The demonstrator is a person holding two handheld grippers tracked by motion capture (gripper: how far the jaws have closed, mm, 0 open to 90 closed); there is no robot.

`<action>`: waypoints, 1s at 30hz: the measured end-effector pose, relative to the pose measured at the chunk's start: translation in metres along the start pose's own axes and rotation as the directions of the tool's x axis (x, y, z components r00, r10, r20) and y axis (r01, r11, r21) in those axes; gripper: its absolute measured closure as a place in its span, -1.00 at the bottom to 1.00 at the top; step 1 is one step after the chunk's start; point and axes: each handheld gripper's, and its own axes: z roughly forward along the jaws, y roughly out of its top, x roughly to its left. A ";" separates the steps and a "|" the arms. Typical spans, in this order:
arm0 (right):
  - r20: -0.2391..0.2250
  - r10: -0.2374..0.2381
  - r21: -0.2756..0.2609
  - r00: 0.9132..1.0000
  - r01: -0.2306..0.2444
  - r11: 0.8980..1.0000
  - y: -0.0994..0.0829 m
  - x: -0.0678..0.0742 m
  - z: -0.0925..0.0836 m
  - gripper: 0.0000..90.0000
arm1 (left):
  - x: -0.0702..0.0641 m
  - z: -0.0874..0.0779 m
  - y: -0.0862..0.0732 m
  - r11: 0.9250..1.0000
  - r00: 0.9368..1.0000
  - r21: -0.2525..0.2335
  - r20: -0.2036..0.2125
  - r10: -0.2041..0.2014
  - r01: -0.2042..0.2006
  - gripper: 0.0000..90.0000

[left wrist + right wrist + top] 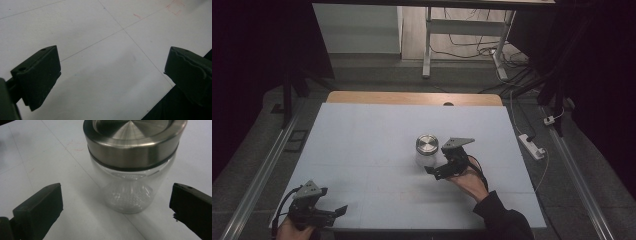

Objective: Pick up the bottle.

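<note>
Glass jar point(426, 150) with a brushed metal lid point(427, 143) stands upright on the pale bench point(362, 150), just right of centre in the high view. Right hand-held gripper point(439, 169) sits immediately lower right of the jar, held by the right hand point(472, 182), dark sleeve coming in from the bottom edge. In the right gripper view the jar point(131, 192) is centre frame, lid point(135, 142) at the top, clear body below; jaws spread wide to either side of it at the bottom corners, not touching the glass, nothing gripped. Left hand-held gripper point(324, 215) is at the lower left of the high view, near the bench's front edge, well apart from the jar. Left gripper view: jaws released and wide, bare bench point(105, 62) between them, faint seam lines crossing it, small red marks at upper right.
</note>
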 end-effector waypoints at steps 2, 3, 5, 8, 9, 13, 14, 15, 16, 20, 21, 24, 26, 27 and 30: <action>0.006 -0.005 0.003 1.000 0.005 1.000 0.001 -0.001 0.003 -1.00 | 0.000 0.000 0.000 1.000 1.000 -0.002 0.001 -0.002 0.002 -0.97; 0.009 -0.006 0.006 1.000 0.006 1.000 0.002 -0.001 0.005 -1.00 | 0.000 0.000 0.000 1.000 1.000 -0.002 0.001 -0.002 0.002 -0.97; 0.009 -0.011 0.004 1.000 0.011 1.000 0.003 -0.003 0.008 -1.00 | 0.000 0.000 0.000 1.000 1.000 -0.002 0.001 -0.002 0.002 -0.97; 0.012 -0.024 0.005 1.000 0.024 1.000 0.006 -0.004 0.015 -1.00 | 0.000 0.000 0.000 1.000 1.000 -0.002 0.001 -0.002 0.002 -0.97; 0.014 -0.023 0.007 1.000 0.022 1.000 0.007 -0.004 0.017 -1.00 | 0.000 0.000 0.000 1.000 1.000 -0.002 0.001 -0.003 0.003 -0.97; 0.019 -0.038 0.007 0.999 0.037 0.999 0.010 -0.005 0.027 -1.00 | 0.001 0.000 0.000 1.000 1.000 -0.002 0.002 -0.004 0.004 -0.97; 0.016 -0.039 0.007 0.999 0.039 0.999 0.010 -0.005 0.029 -1.00 | 0.001 0.000 0.000 1.000 1.000 -0.002 0.003 -0.004 0.004 -0.97; 0.019 -0.038 0.001 0.999 0.038 0.999 0.010 -0.006 0.030 -1.00 | 0.001 0.000 0.000 1.000 1.000 -0.002 0.003 -0.005 0.005 -0.97; 0.022 -0.040 -0.003 0.999 0.040 0.999 0.011 -0.006 0.032 -0.99 | 0.001 0.000 0.000 1.000 1.000 -0.002 0.003 -0.005 0.005 -0.97; 0.027 -0.047 -0.018 0.999 0.047 0.999 0.012 -0.009 0.035 -0.90 | 0.000 0.000 0.000 1.000 1.000 -0.001 0.002 -0.004 0.004 -0.97; 0.032 -0.049 -0.019 0.998 0.050 0.999 0.012 -0.009 0.035 -0.87 | 0.000 0.000 0.000 1.000 1.000 -0.001 0.002 -0.004 0.004 -0.97; 0.032 -0.042 -0.032 0.999 0.043 0.999 0.011 -0.012 0.036 -0.83 | 0.001 0.001 0.000 1.000 1.000 0.001 0.003 -0.005 0.005 -0.97; 0.028 -0.038 -0.038 0.999 0.039 0.998 0.011 -0.014 0.036 -0.80 | 0.001 0.001 0.000 1.000 1.000 0.001 0.003 -0.003 0.003 -0.97; 0.023 -0.037 -0.042 0.999 0.038 0.998 0.011 -0.015 0.037 -0.79 | 0.001 0.001 0.000 1.000 1.000 0.001 0.002 -0.003 0.003 -0.97; 0.012 -0.045 -0.048 0.999 0.045 0.998 0.011 -0.014 0.038 -0.73 | 0.000 0.001 0.000 1.000 1.000 0.002 0.002 -0.003 0.003 -0.97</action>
